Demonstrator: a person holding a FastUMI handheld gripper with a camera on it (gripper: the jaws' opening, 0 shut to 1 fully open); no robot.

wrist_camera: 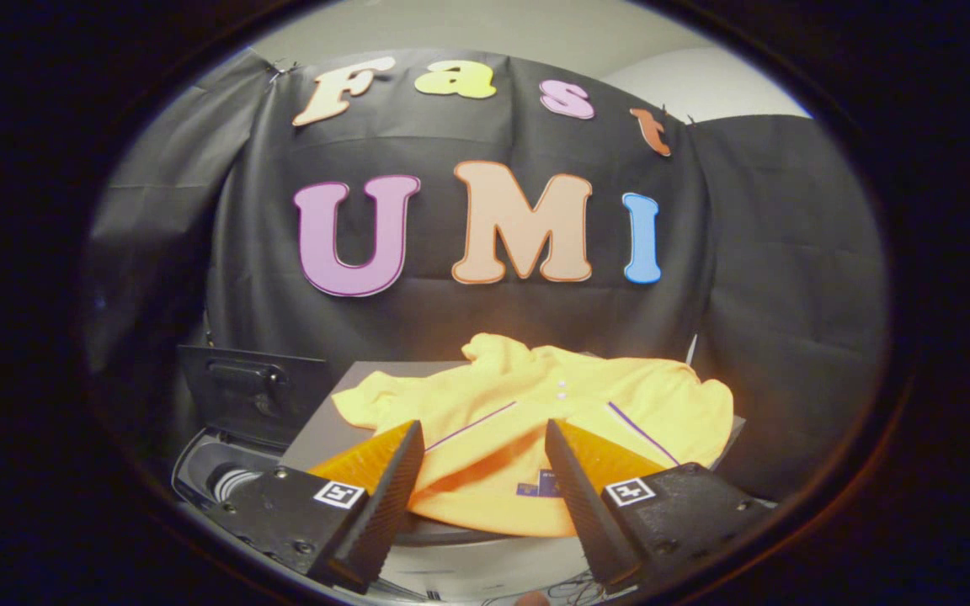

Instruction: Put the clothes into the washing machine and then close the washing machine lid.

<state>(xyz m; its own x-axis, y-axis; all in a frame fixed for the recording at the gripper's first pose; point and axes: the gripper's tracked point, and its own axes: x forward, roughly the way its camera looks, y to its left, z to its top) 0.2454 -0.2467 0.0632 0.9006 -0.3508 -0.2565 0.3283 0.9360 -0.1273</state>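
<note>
A yellow-orange shirt (527, 412) with thin purple stripes and small white buttons lies spread on a dark flat top just ahead of my fingers. My gripper (485, 431) is open, its two fingers apart over the near part of the shirt, with nothing pressed between them. To the left of the shirt the washing machine's dark lid (253, 396) stands raised, and below it the machine's opening (220, 475) shows, partly hidden behind my left finger.
The dark flat top (317, 433) under the shirt runs beside the machine's opening. Black cloth hangs close behind the shirt and on both sides. A pale surface (485, 568) lies low between my fingers.
</note>
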